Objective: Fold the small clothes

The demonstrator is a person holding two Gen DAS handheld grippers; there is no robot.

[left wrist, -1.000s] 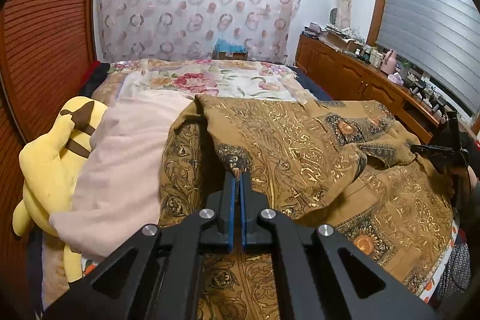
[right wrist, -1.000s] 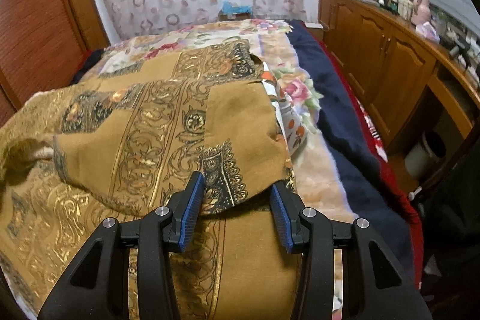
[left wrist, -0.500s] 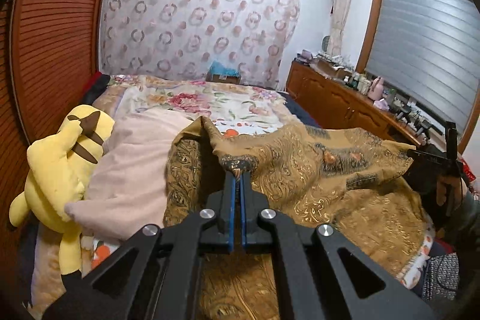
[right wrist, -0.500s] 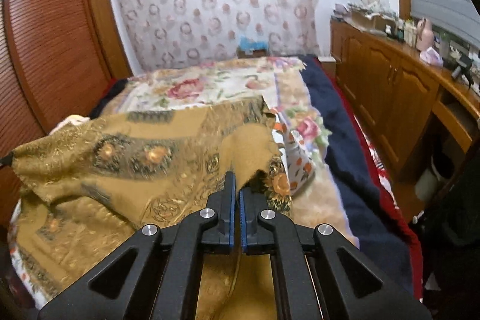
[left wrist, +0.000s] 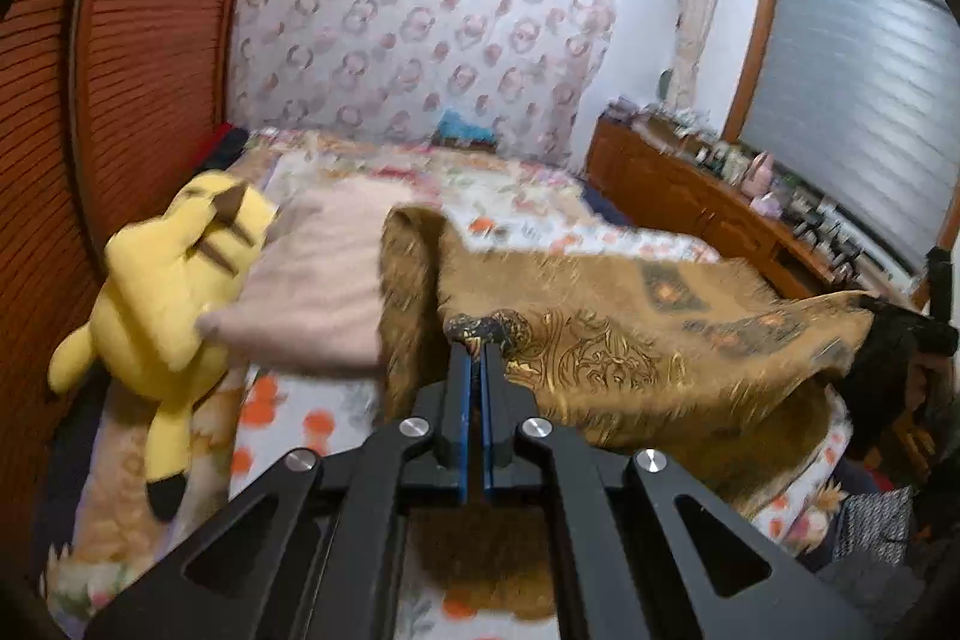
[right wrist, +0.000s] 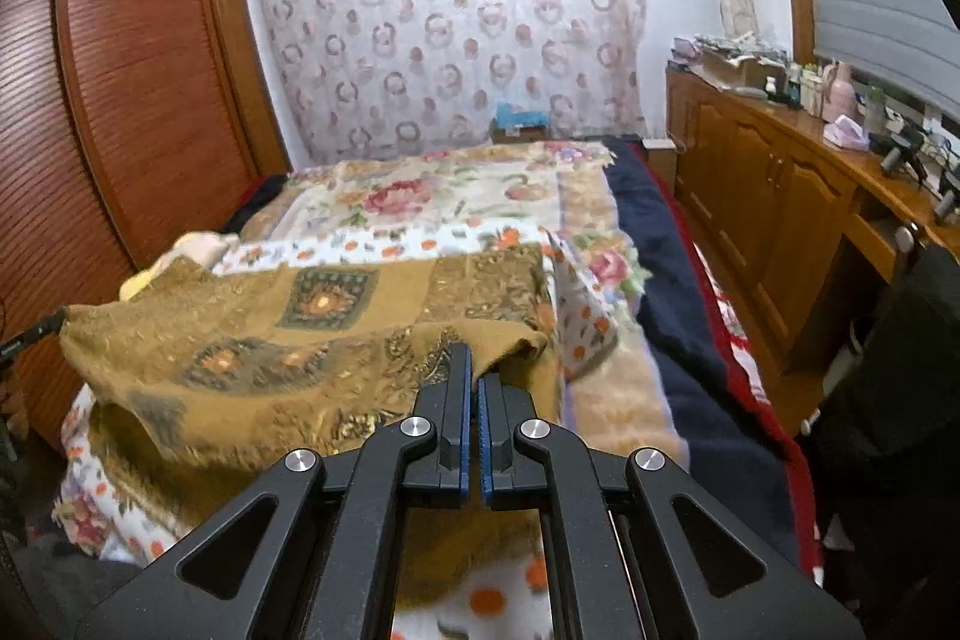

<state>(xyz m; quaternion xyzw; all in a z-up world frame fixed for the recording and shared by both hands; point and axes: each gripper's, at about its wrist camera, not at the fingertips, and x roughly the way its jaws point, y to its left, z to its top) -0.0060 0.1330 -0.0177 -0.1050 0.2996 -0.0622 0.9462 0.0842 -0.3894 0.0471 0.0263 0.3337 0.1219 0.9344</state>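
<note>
Left tongs (left wrist: 477,349) and right tongs (right wrist: 474,370): we keep both clenched on the brown patterned garment (left wrist: 630,340), now raised higher off the bed (right wrist: 456,196) than before, stretched between them. Left of left tongs: yellow plush (left wrist: 162,280). Motion blurs the garment's lower edge.

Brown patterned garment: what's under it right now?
Under the lifted brown patterned garment, the orange-dotted white sheet shows along its near and far edges. The bedding directly beneath its middle is hidden.
</note>
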